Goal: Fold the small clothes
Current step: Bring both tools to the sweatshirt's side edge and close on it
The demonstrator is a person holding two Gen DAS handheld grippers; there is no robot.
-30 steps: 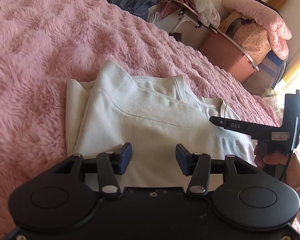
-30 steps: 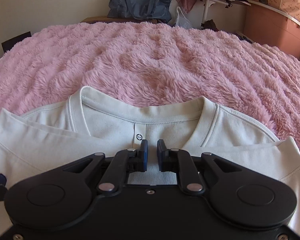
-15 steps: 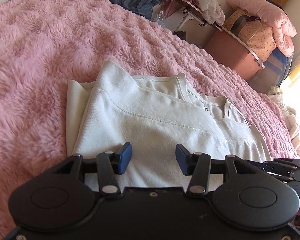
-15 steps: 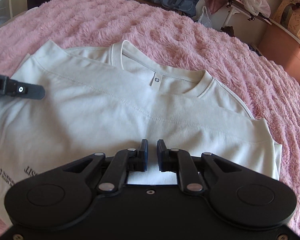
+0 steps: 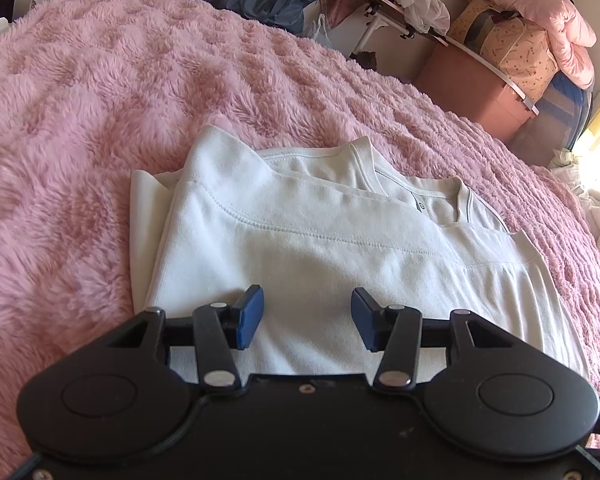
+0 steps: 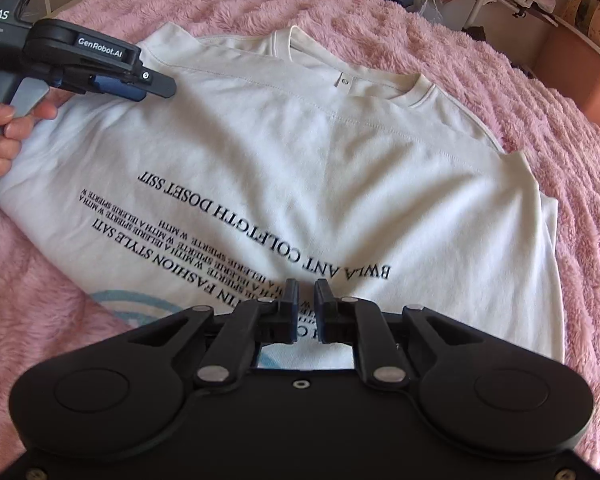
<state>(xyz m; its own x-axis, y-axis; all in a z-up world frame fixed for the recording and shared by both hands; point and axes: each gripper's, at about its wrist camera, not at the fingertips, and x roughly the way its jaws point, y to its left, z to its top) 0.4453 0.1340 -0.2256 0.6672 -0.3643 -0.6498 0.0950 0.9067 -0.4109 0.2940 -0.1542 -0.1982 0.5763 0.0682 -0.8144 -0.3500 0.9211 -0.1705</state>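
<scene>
- White cotton T-shirt [image 6: 300,152] lies flat on a pink fluffy blanket [image 6: 440,20] covering the bed; sleeves folded in; black printed text [image 6: 228,232] faces up
- In the right wrist view its long axis runs from the collar [image 6: 380,80] at the far end to the hem under the camera; the neck points away, toward the cluttered wall
- The left gripper [image 5: 306,316] hovers over the shirt's side, jaws spread wide, nothing between them; a hand [image 6: 4,120] holds its handle
- The right gripper [image 6: 306,308] hangs above the print, jaws nearly pressed together, pinching nothing
- A brown storage bin [image 5: 472,80] stands beyond the bed
</scene>
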